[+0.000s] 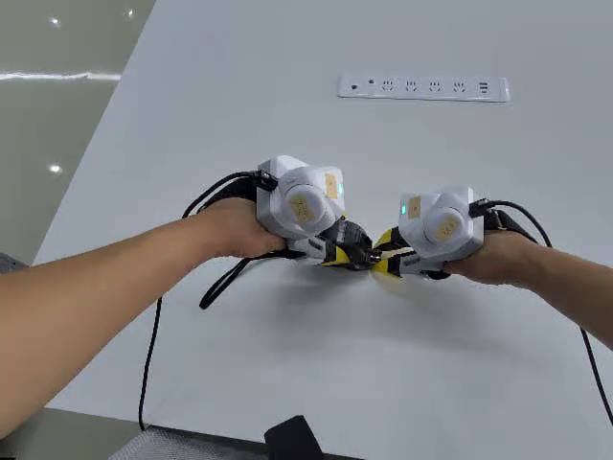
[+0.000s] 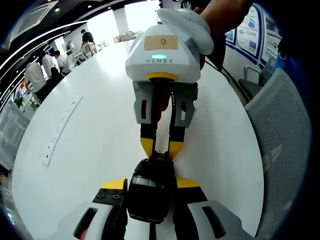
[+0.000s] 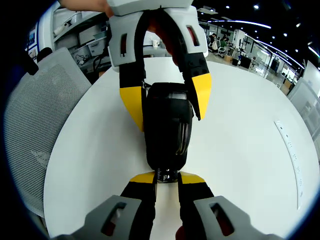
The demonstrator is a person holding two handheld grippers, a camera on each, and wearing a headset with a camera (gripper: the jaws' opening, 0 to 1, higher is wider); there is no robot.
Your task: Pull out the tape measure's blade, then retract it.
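- Gripping with the left gripper (image 2: 151, 184): jaws clenched on the flanks of the chunky black plastic tape measure case (image 3: 167, 125), either just above the white bench (image 1: 287, 364) or resting on it; cannot tell which.
- Pinching with the right gripper (image 3: 167, 178): yellow-tipped jaws closed on the small metal end tab (image 3: 167, 173) at the case's mouth, nose to nose with the other gripper.
- Judging by the tab sitting tight against the case, no blade drawn out. Reads as the very start of the pull, though not to be told apart from the end of a retraction.
- Calling next, if the pull lies ahead, for drawing the right gripper straight back along the blade's line while holding the case steady and level in the left. Best done with no sideways tug, for fear of slipping off the tab or kinking the blade.
- Hard to make out: the tab itself, mostly covered by the jaw tips; any lock button or slide, lost in the black plastic; the blade, wound up inside.
- In the head view, hidden behind the two white gripper housings: most of the case and any contact with the bench.
- Farther out: black cables (image 1: 151, 335) trailing from both hands, a long white power strip (image 1: 423, 88) well apart at the back of the bench, and a grey mesh chair (image 3: 35, 140) at the bench's edge.
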